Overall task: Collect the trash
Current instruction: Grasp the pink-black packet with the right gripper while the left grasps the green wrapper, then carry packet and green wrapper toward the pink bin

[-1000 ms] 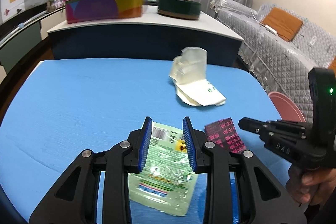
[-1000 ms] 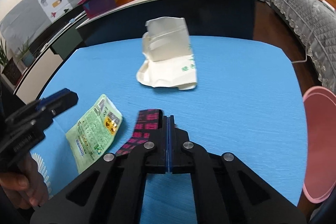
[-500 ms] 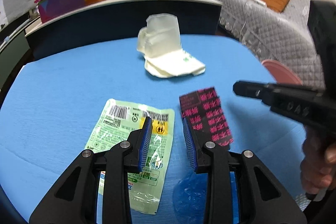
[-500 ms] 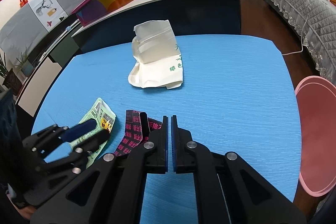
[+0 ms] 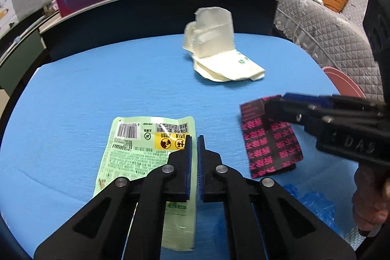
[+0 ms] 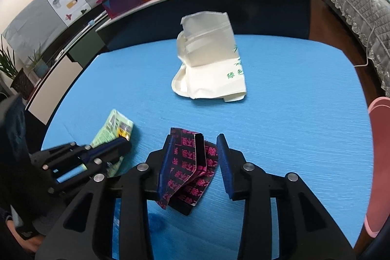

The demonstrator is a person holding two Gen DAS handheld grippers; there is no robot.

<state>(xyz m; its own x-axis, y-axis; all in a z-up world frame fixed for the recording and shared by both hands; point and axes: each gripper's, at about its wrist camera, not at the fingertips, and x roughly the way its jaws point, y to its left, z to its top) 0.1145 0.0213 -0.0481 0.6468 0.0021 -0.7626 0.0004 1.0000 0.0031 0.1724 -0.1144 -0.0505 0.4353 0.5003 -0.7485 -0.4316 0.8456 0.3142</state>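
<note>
Over the blue table (image 5: pixel 97 79), your left gripper (image 5: pixel 194 138) has just closed on the flat green plastic snack wrapper's (image 5: pixel 136 145) right edge, while your right gripper (image 6: pixel 195 145), jaws just opened, straddles the creased black-and-pink foil wrapper (image 6: pixel 192 172), ready to pinch.
</note>
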